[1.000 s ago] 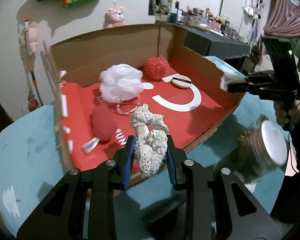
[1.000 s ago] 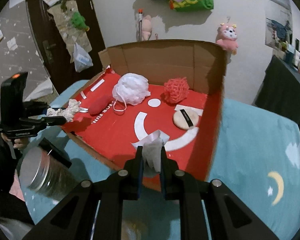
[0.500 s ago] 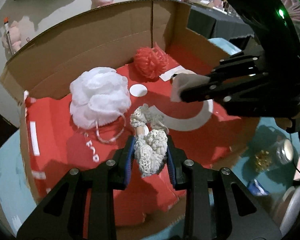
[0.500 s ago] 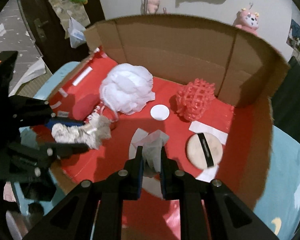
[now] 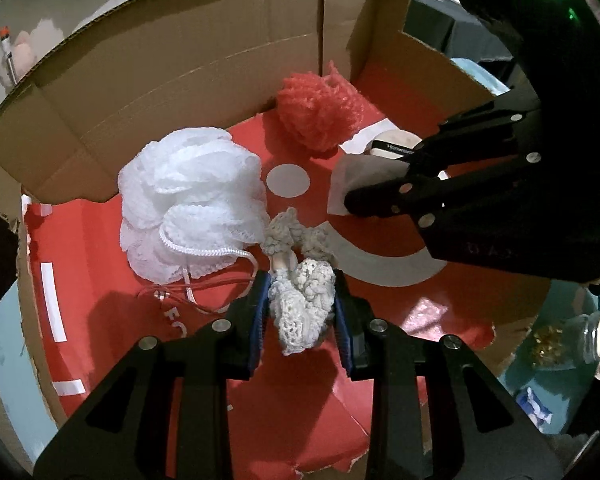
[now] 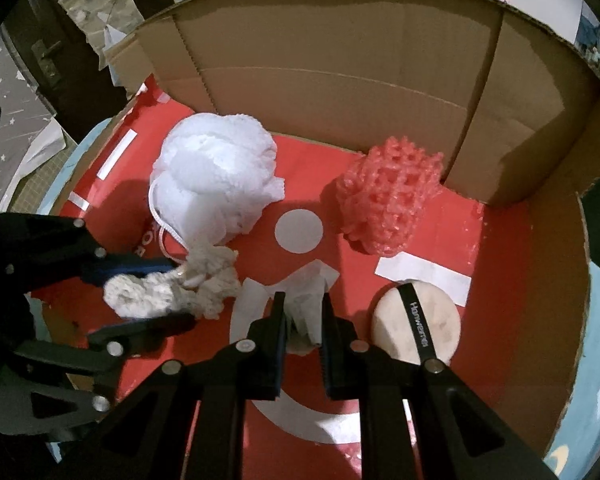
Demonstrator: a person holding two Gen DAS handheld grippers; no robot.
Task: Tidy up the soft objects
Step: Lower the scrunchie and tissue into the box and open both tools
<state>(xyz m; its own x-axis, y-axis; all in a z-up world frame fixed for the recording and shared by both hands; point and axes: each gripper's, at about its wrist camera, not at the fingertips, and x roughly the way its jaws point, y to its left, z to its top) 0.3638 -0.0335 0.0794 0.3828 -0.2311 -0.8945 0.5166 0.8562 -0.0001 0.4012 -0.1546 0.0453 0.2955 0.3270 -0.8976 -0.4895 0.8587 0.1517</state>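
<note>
Crochet clamped in left tongs, tissue pinched in right tongs, both above box floor. Soft, light, floppy; best gripped mid-bundle, gently.

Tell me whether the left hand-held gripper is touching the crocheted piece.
Touching. In the left wrist view, the left hand-held gripper has both blue pads pressed against the cream crocheted piece, pinching it between them.
</note>
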